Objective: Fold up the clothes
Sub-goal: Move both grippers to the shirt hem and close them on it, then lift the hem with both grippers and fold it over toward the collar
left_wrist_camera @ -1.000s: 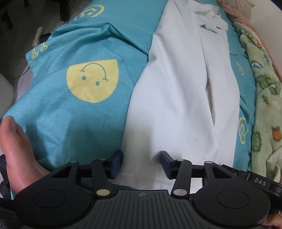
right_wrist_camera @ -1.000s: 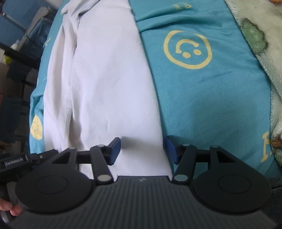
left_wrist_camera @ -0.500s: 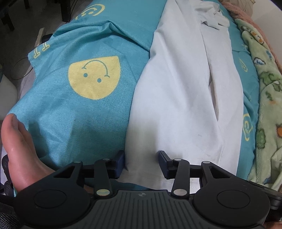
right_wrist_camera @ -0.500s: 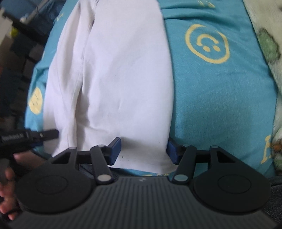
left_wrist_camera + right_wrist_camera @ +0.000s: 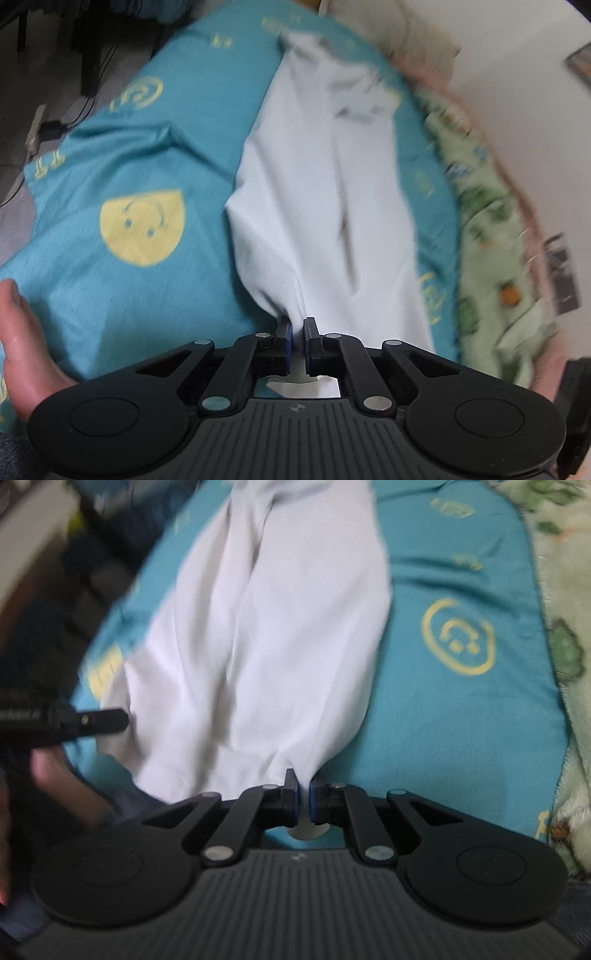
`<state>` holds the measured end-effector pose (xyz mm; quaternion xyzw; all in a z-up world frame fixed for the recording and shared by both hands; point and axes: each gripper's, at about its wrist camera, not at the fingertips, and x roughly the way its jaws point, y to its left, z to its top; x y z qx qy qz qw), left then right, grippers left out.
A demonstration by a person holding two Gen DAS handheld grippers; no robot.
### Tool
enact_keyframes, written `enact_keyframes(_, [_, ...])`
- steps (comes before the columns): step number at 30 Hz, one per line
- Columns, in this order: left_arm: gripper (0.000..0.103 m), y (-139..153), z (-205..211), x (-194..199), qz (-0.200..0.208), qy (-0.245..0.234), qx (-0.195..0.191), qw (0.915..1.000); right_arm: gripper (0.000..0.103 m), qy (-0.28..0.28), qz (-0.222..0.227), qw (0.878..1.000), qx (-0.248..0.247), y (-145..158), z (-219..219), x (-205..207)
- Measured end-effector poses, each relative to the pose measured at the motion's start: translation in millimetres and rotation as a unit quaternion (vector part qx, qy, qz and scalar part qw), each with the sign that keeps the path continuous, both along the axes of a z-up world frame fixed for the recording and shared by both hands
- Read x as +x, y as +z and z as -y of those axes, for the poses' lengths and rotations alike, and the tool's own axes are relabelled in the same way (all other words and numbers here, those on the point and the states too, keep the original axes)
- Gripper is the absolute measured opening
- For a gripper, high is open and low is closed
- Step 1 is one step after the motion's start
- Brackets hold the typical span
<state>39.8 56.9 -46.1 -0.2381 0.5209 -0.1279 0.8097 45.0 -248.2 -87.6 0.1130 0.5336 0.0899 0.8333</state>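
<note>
White cloth fills the middle of the left wrist view: the white garment (image 5: 325, 206) lies lengthwise on the teal bedsheet (image 5: 122, 295), its near hem gathered into a pinch. The left gripper (image 5: 297, 325) has its jaws pressed together on that hem, fabric bunching up from between the blue pads. A yellow smiley print (image 5: 142, 227) sits on the sheet toward the bed's left edge, a green patterned blanket (image 5: 487, 236) runs along the right edge, and a bare foot (image 5: 18, 343) rests at the near left corner. From the right wrist view, the right gripper (image 5: 303, 792) likewise clamps the garment's (image 5: 266, 646) near hem, the cloth puckered above its closed jaws. The other tool's black body (image 5: 62, 722) shows at the left, beside a blurred hand (image 5: 48, 771). Both views are motion-blurred.
</note>
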Motion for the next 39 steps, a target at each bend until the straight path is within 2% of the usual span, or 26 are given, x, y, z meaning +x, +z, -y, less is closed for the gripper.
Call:
enact_keyframes(5, [0.005,37,-12,-2,0.056,0.043,-0.056,0.9959,0.008,-0.046,0.062,0.995,0.057,46,30,-5])
enact_keyframes(9, [0.004,64,-22,-6,0.081,0.068,-0.093,0.9901,0.008,-0.075,0.106,0.988,0.088,76,42,-16])
enact_keyframes(14, [0.004,102,-24,-41,0.106,0.071,-0.102,0.9866,0.008,-0.096,0.153,0.977,0.11,98,56,-48])
enact_keyframes(21, [0.004,114,-27,-103,0.118,0.072,-0.109,0.9843,0.008,-0.109,0.178,0.967,0.149,96,68,-110])
enact_keyframes(25, [0.004,121,-28,-141,0.143,0.069,-0.108,0.9813,0.008,-0.106,0.201,0.96,0.164,103,77,-150])
enact_keyframes(28, [0.004,125,-25,-155,0.156,0.068,-0.102,0.9801,0.008,-0.111,0.213,0.954,0.181,109,87,-162])
enact_keyframes(31, [0.004,124,-21,-149,0.154,0.067,-0.095,0.9812,0.008,-0.117,0.218,0.951,0.186,113,92,-158])
enact_keyframes(34, [0.004,127,-14,-124,0.154,0.058,-0.056,0.9847,0.008,-0.123,0.215,0.951,0.186,110,94,-136])
enact_keyframes(39, [0.004,127,-11,-61,0.159,0.059,-0.038,0.9848,0.008,-0.126,0.221,0.951,0.175,106,90,-79])
